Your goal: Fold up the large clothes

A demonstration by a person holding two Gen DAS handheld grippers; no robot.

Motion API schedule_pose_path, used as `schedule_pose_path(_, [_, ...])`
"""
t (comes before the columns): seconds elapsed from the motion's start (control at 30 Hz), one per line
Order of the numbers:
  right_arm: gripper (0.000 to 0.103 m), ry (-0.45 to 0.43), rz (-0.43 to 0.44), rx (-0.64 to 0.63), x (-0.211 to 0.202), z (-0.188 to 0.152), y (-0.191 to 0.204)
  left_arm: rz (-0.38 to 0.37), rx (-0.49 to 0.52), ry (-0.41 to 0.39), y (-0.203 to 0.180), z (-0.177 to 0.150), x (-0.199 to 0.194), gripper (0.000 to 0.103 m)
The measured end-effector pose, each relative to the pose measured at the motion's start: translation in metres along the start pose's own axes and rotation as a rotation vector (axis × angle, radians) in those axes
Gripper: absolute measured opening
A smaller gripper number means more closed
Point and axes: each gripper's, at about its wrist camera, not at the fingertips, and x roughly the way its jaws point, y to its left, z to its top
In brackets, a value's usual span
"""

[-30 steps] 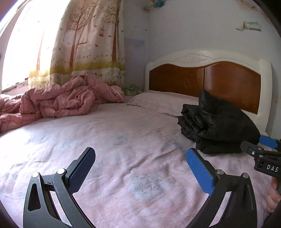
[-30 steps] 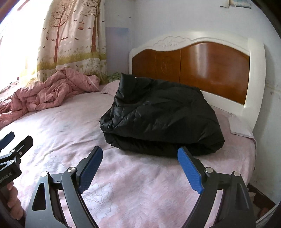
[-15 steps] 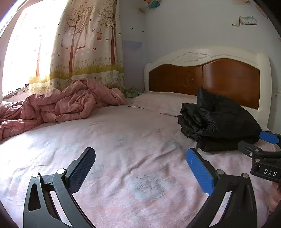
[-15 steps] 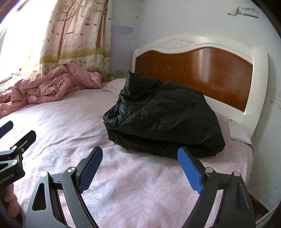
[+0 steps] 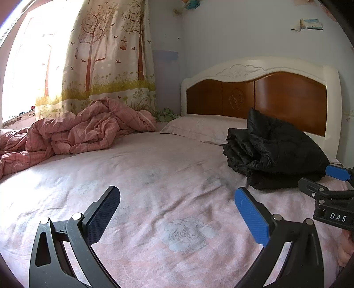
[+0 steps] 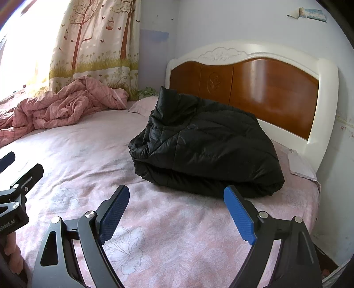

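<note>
Ahead, bare pink bedsheet between both spread, empty grippers and the folded black jacket near the headboard.

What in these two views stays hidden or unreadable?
- Underside of the folded black quilted jacket: hidden by its own layers, both views.
- Small wall picture: too small.
- Person's hand: cut off by the right wrist view's edge.
- Far side of the crumpled pink quilt: glare.

A home bedroom: a bed with headboard, a rumpled quilt, and seemingly a window behind the curtain.
</note>
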Motion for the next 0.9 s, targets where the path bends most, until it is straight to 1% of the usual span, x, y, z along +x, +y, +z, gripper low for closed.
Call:
schedule_pose_path(0.23, [0.089, 0.008, -0.011, -0.004, 0.0036, -0.0009, -0.0003, -0.013, -0.007, 0.010, 0.0003, -0.0010, 0.0014, 0.103])
schedule_pose_path(0.9, [0.089, 0.016, -0.008, -0.006, 0.0057, -0.0009, 0.0004, -0.012, -0.016, 0.027, -0.0014, -0.0013, 0.0031, 0.103])
